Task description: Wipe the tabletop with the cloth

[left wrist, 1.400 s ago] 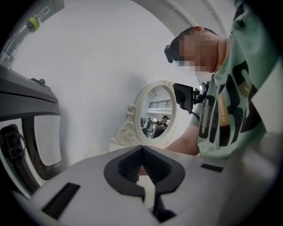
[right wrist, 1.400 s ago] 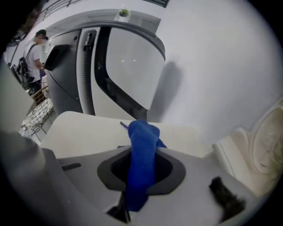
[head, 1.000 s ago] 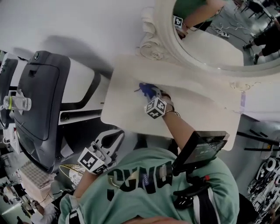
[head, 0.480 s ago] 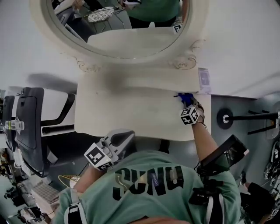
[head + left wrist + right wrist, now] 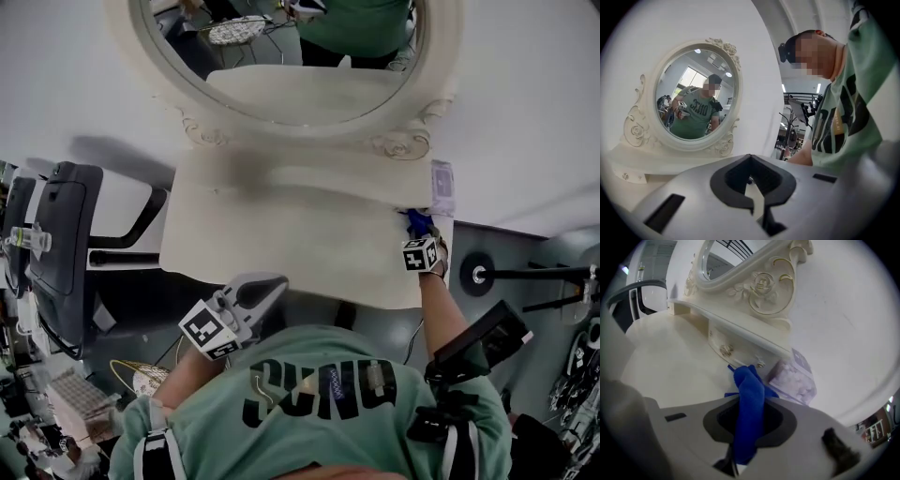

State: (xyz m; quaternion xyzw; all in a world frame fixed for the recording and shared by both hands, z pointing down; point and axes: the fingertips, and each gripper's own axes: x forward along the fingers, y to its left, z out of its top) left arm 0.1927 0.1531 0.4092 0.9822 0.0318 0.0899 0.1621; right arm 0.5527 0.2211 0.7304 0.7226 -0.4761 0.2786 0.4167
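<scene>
While right arm stretches forward | right gripper clamps cloth | left gripper closed

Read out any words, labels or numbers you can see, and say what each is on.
"SUNO", roughly: big black letters on the person's green shirt, creased, so uncertain.
Small plastic pack: print too blurred to read.
Cubes on the left gripper and right gripper: square patterns, no words.
Blue cloth in the right gripper: no label showing.
</scene>
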